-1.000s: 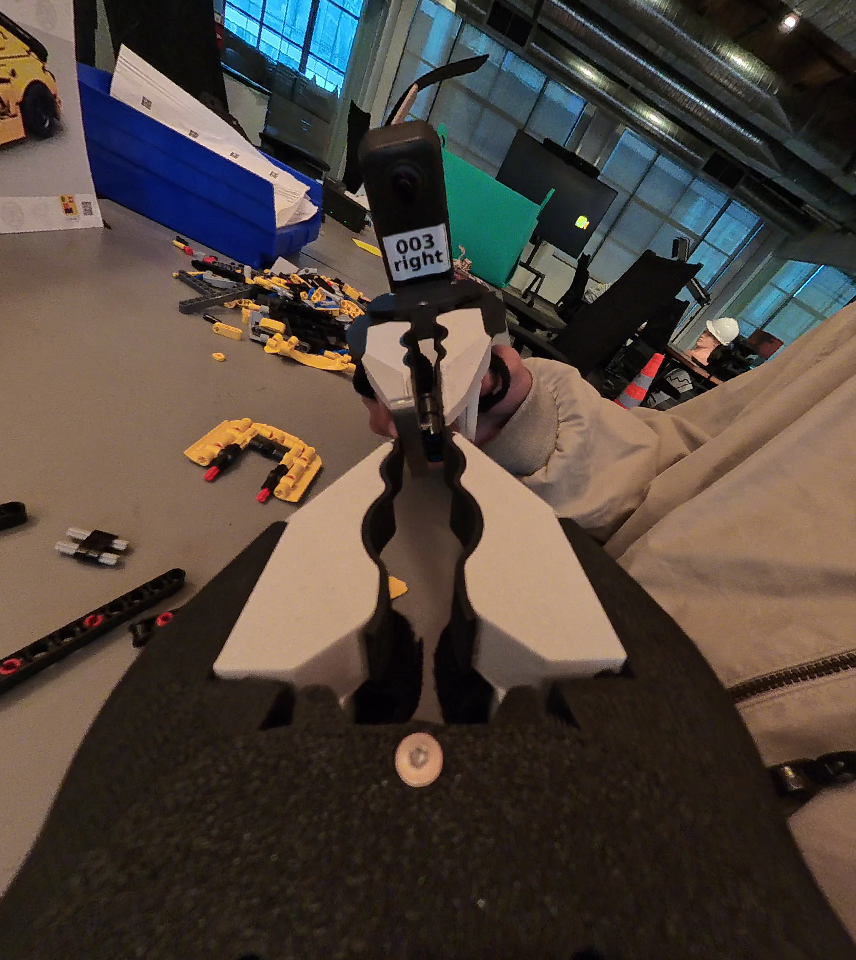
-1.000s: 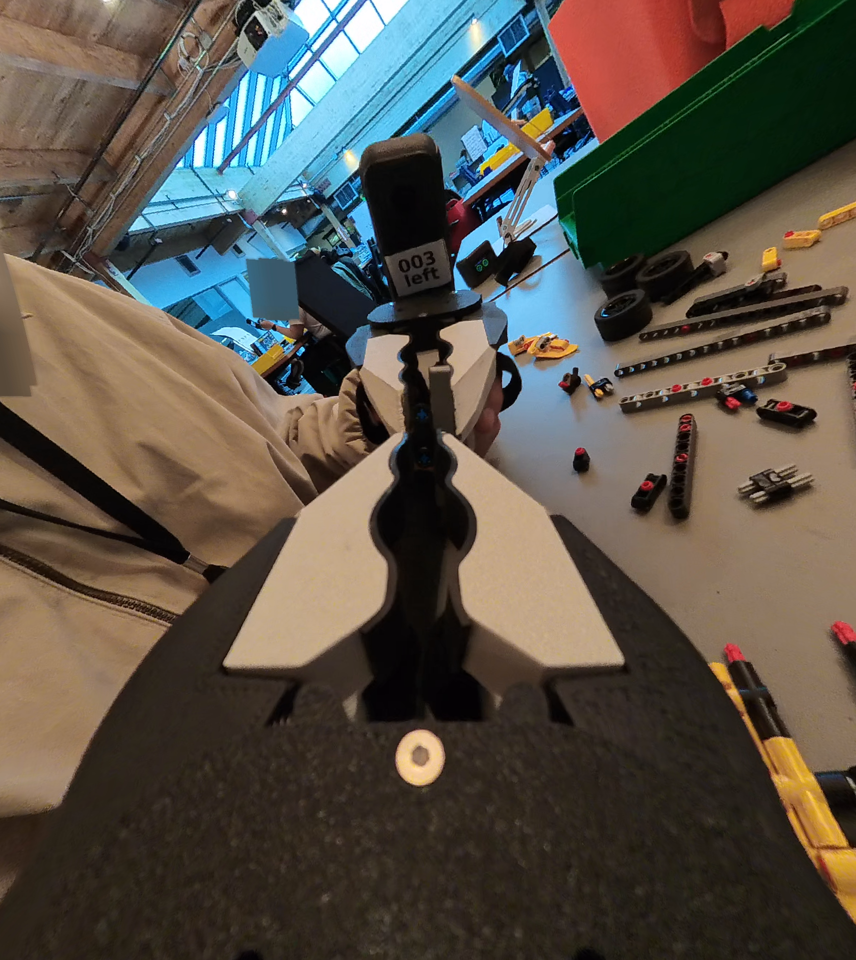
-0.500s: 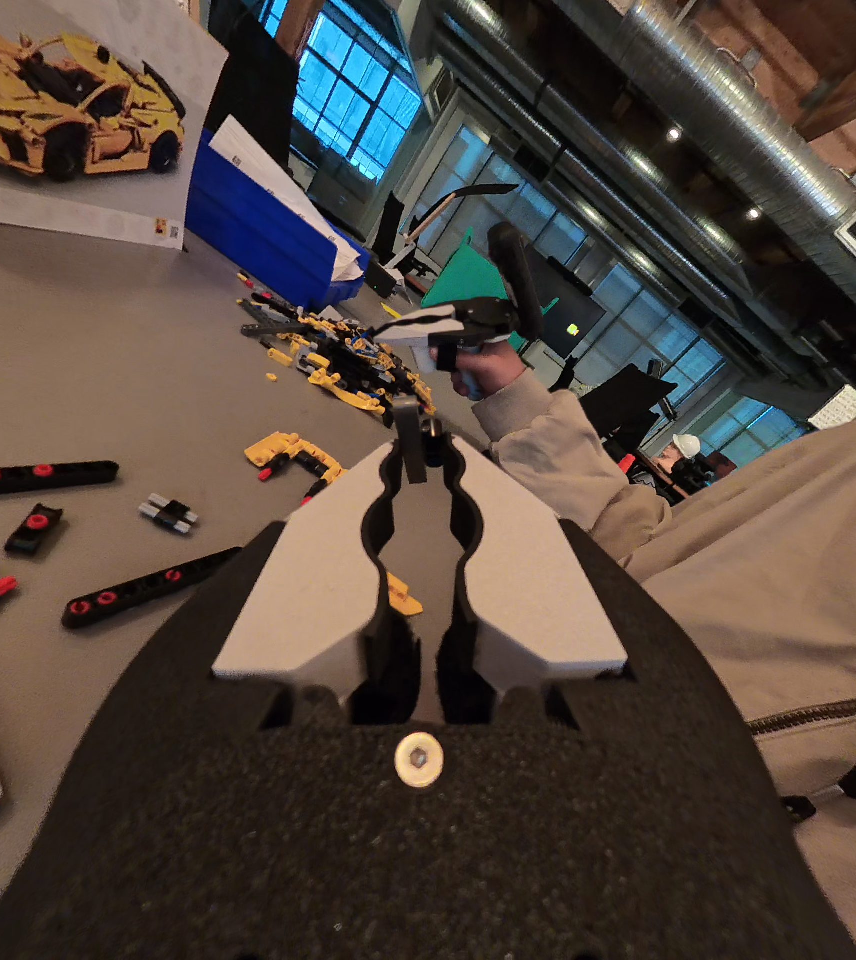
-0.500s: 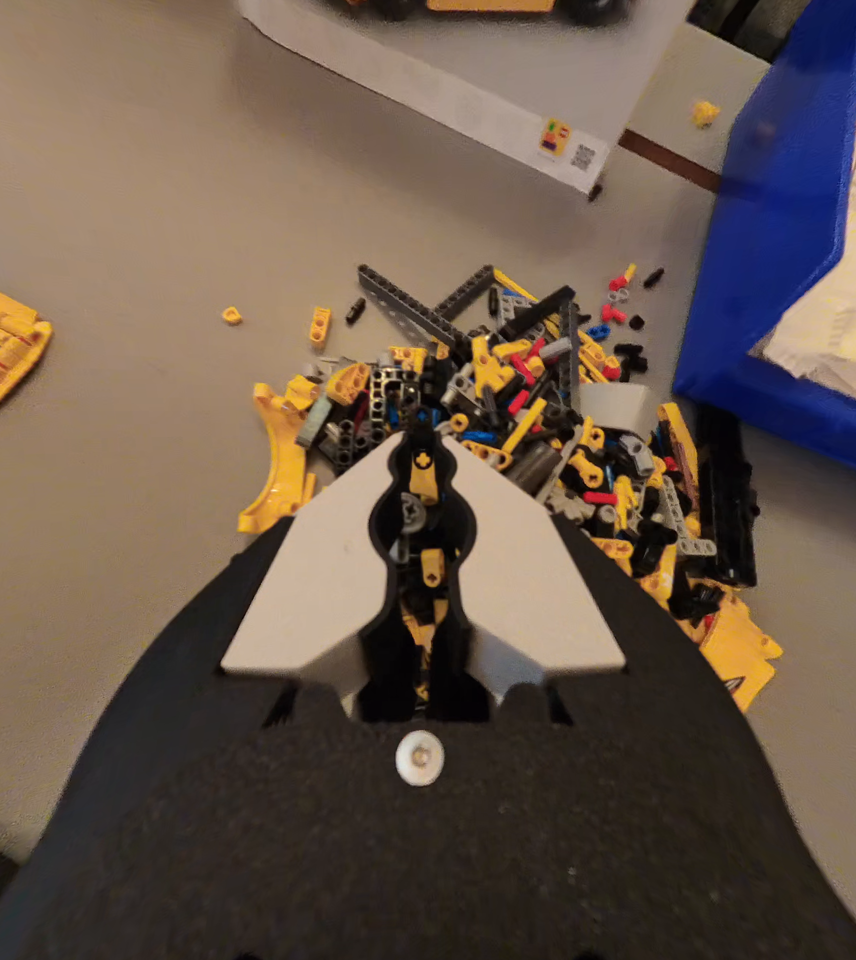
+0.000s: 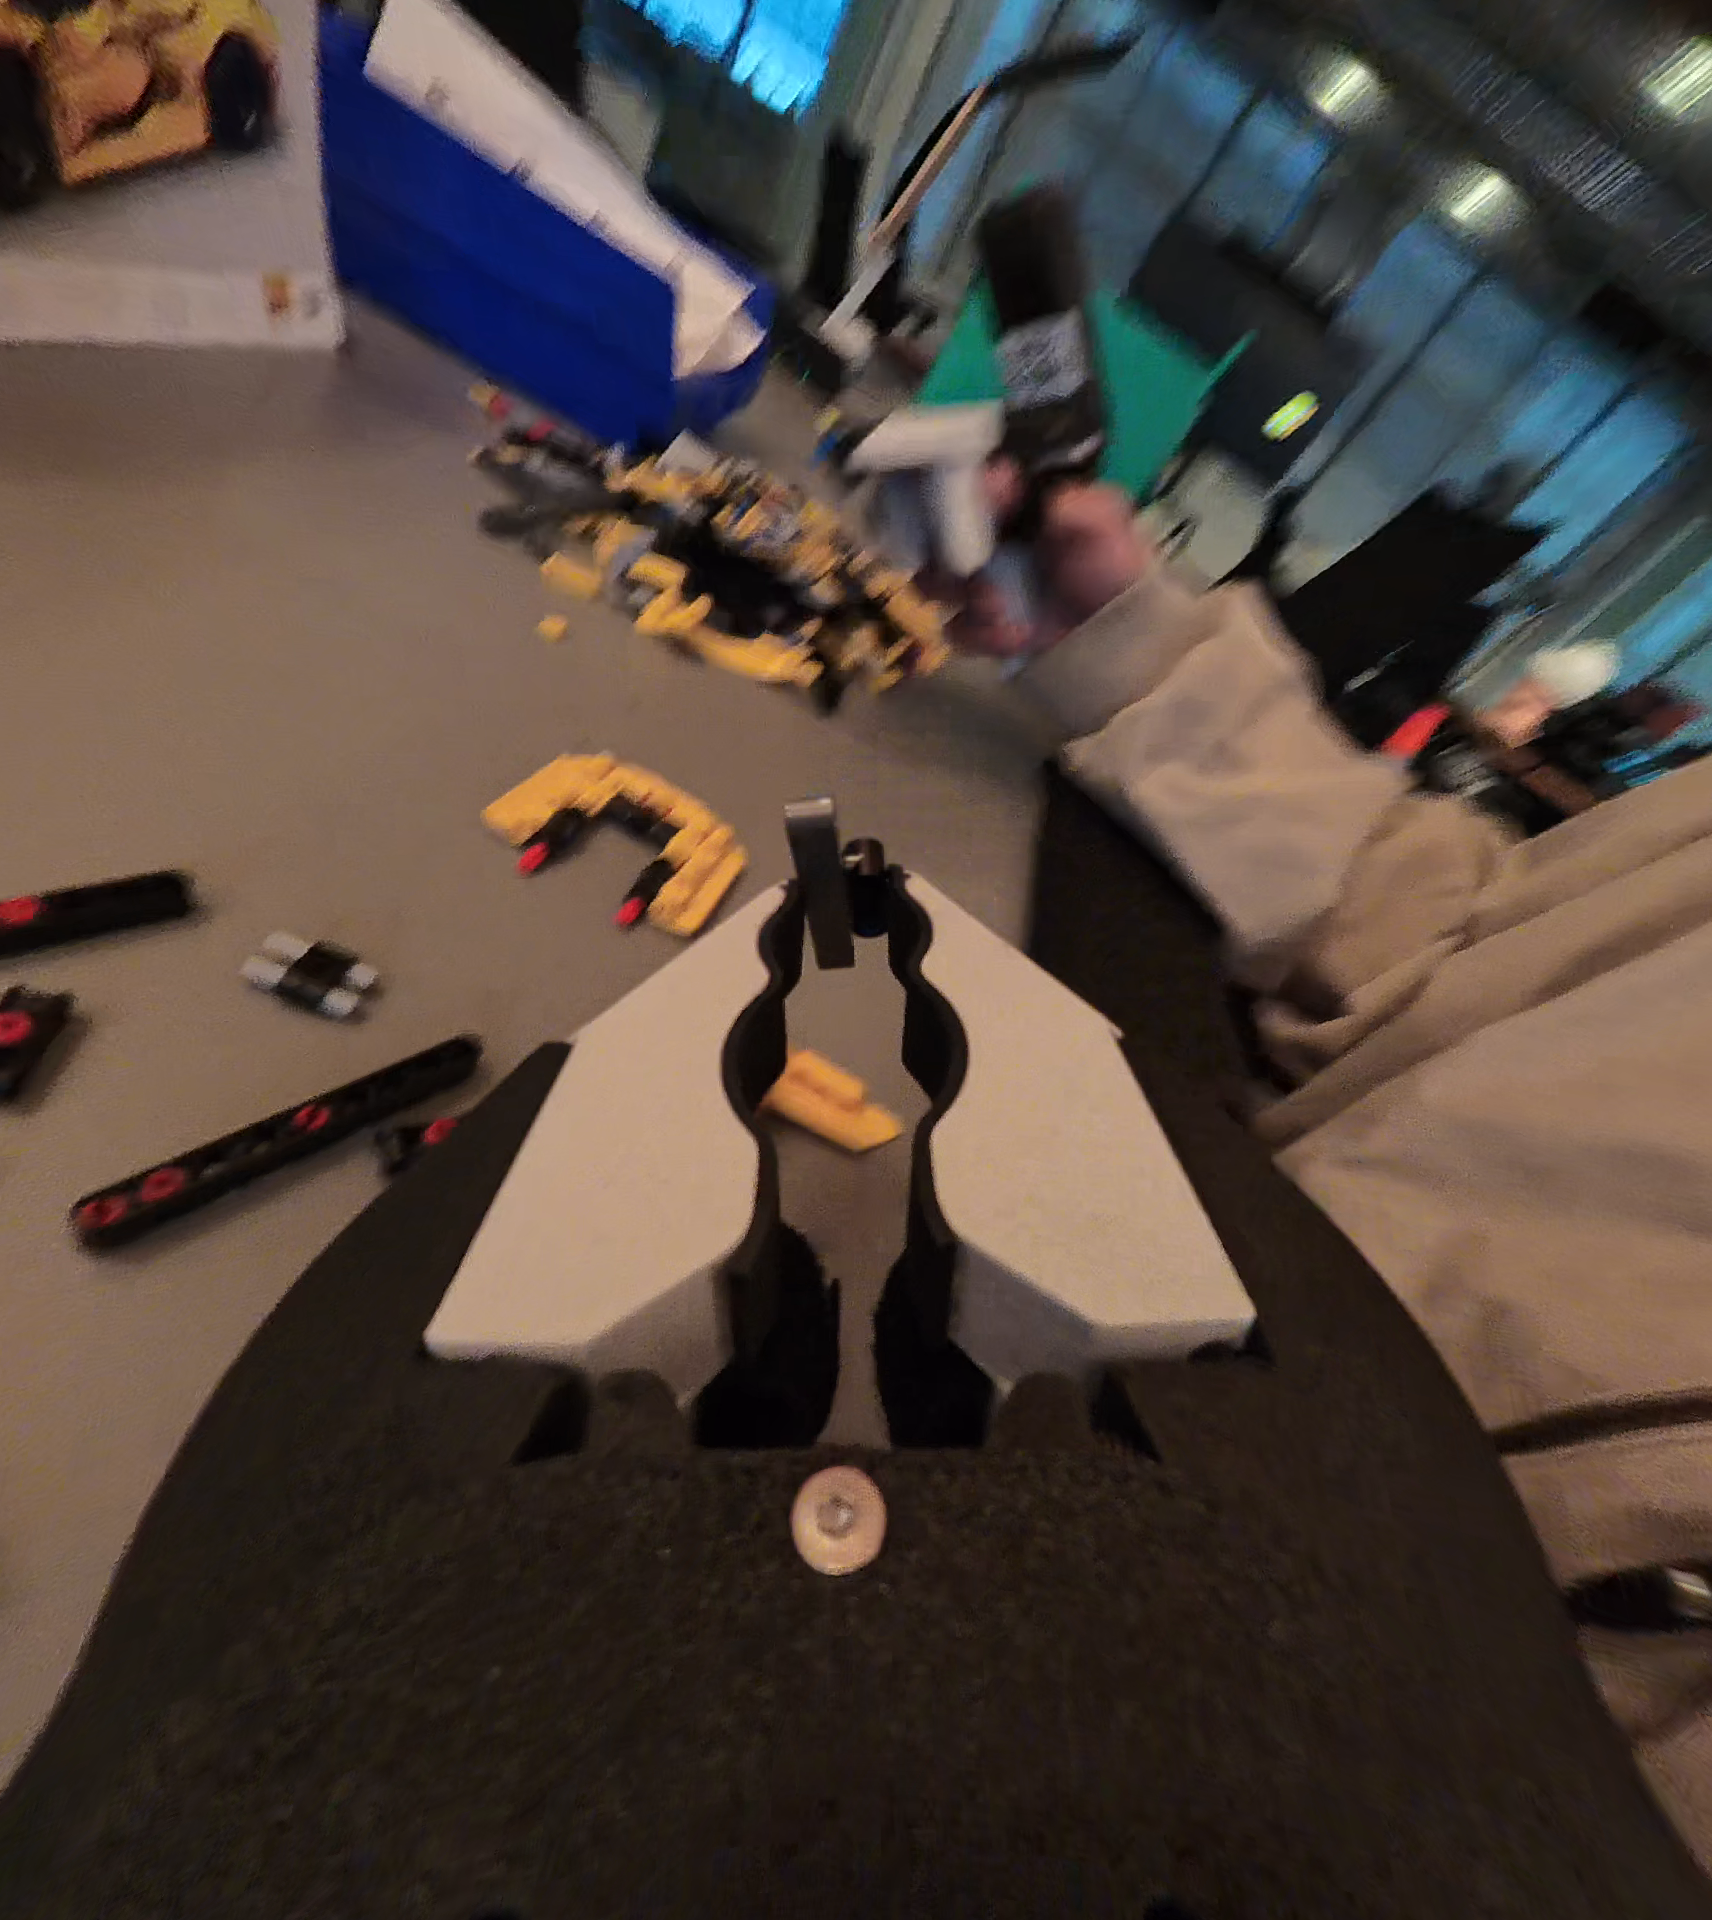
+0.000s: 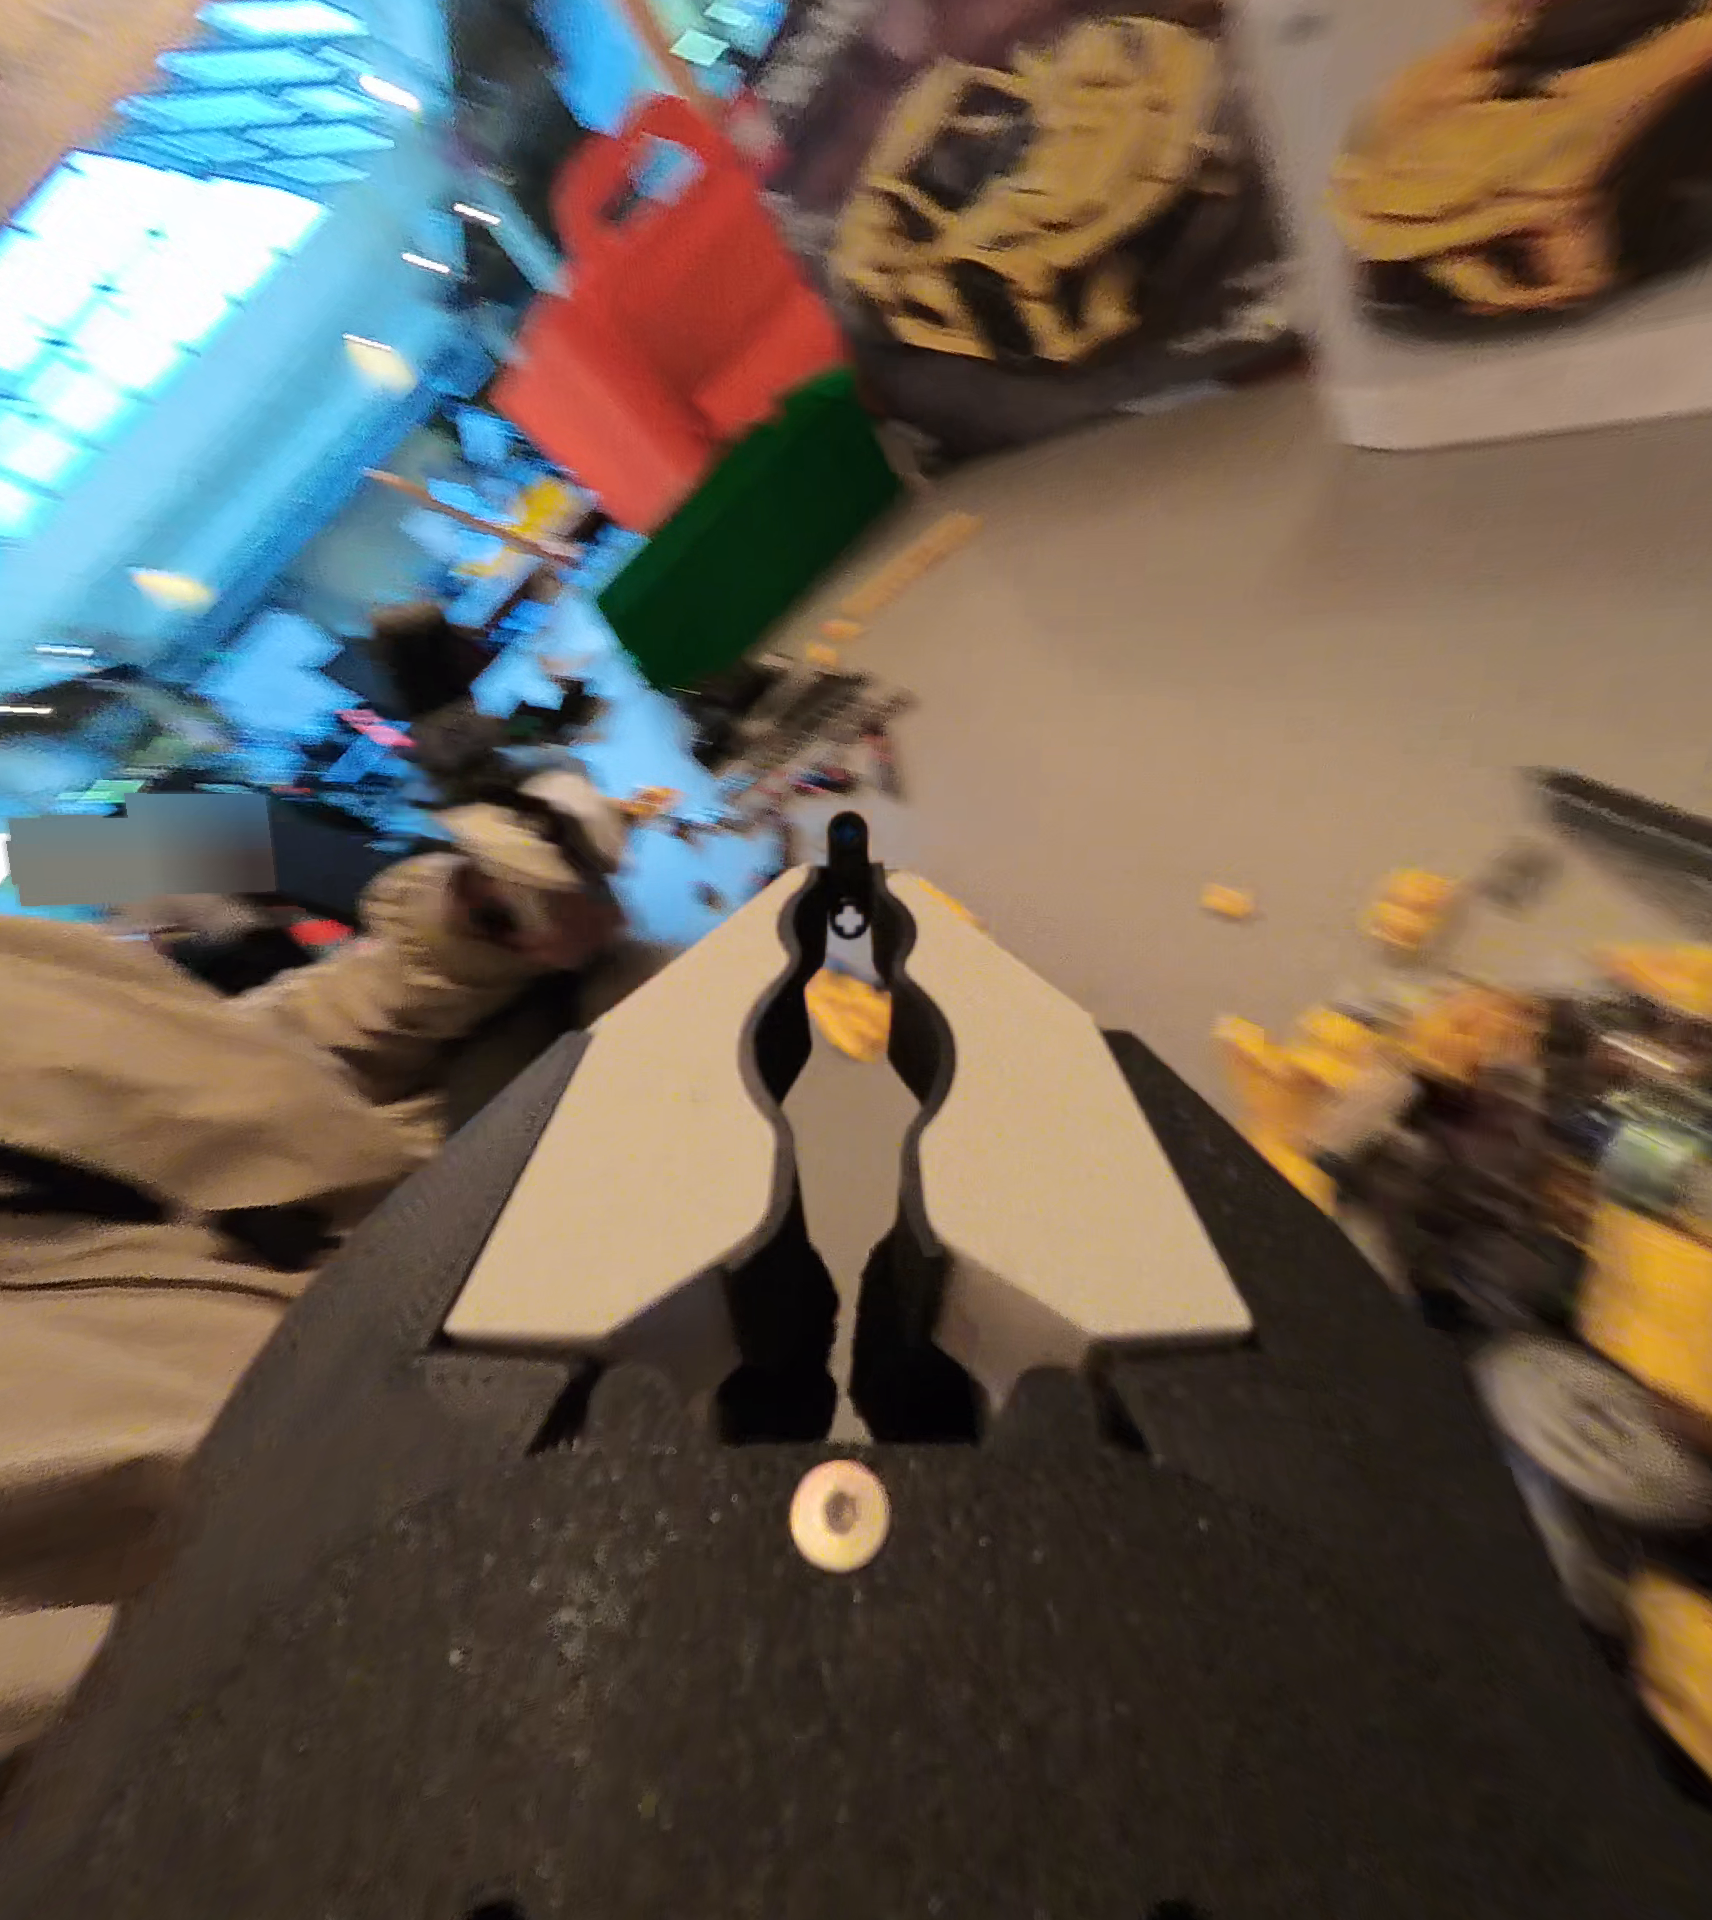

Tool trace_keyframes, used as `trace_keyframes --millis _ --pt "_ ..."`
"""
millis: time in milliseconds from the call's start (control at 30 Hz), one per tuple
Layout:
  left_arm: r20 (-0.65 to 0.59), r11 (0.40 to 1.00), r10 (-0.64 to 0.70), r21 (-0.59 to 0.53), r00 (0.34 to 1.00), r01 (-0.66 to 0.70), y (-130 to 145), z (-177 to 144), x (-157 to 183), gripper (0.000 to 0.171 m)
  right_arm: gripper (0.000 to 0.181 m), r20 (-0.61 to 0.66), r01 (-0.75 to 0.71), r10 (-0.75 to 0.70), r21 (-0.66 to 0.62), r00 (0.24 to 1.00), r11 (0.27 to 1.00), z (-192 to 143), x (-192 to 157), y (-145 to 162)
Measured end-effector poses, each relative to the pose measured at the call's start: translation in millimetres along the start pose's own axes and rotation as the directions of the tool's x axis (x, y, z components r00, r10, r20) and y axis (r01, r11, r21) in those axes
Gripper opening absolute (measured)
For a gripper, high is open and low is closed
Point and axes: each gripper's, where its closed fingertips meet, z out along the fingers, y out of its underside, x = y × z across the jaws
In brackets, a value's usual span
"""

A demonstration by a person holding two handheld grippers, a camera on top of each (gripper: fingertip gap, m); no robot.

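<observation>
Above the grey table [image 5: 208, 623], left gripper [image 5: 836, 894] pinched a grey piece [image 5: 819, 883] — right gripper [image 6: 847, 883] pinched a small black pin [image 6: 847, 844].

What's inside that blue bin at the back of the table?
In the left wrist view, the blue bin holds white paper sheets that stick up above its rim. The picture is blurred, and the bin's wall hides whatever lies lower down, so anything beneath the paper cannot be seen.
</observation>
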Motion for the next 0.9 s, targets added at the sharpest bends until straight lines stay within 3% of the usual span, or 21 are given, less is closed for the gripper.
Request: trace_keyframes --millis 133,233,300,367,433,500,533,600,667,900 --pt "0.148 0.956 0.234 -0.218 0.961 -0.199 31.1 12.5 -13.1 0.015 0.007 0.226 0.001 0.013 -0.061 0.974 0.998 66.5 -57.4 16.9" --pt "0.216 0.851 0.480 -0.348 0.850 -0.393 42.7 15.5 -18.2 0.016 0.007 0.307 0.039 -0.019 -0.057 0.952 0.998 110.7 -85.5 35.3" --pt "0.200 0.770 0.608 -0.388 0.769 -0.507 47.3 19.5 -12.1 0.016 0.007 0.381 -0.011 0.029 -0.049 0.924 0.999 122.5 -101.3 39.2" --pt "0.197 0.737 0.647 -0.409 0.737 -0.538 51.5 23.2 -9.7 0.020 0.007 0.383 -0.024 0.048 -0.069 0.923 0.997 127.7 -102.1 44.6" --pt "0.195 0.798 0.579 -0.337 0.792 -0.500 42.8 22.8 -3.6 0.030 0.007 0.351 -0.008 0.043 -0.102 0.936 0.995 130.9 -97.1 53.1" --pt "0.187 0.915 0.399 -0.145 0.898 -0.376 14.6 15.7 4.2 0.030 0.007 0.346 0.000 0.038 -0.110 0.937 0.994 132.5 -97.7 56.6" --pt "0.136 0.959 0.283 -0.026 0.949 -0.282 -1.4 10.4 10.5 0.030 0.008 0.348 0.003 0.038 -0.117 0.937 0.993 133.9 -98.9 58.2" --pt "0.008 0.985 0.088 0.147 0.996 -0.088 -26.3 -0.3 20.3 0.030 0.007 0.368 0.016 0.033 -0.129 0.929 0.991 136.9 -105.2 61.4" --pt "-0.040 0.981 0.025 0.192 0.999 -0.017 -33.2 -4.6 22.0 0.030 0.007 0.398 0.017 0.037 -0.132 0.917 0.991 139.4 -113.3 63.2" --pt "-0.026 0.983 0.070 0.173 0.997 -0.064 -29.8 -1.8 25.7 0.017 0.008 0.454 -0.001 0.066 -0.142 0.888 0.990 145.3 -129.1 67.6"
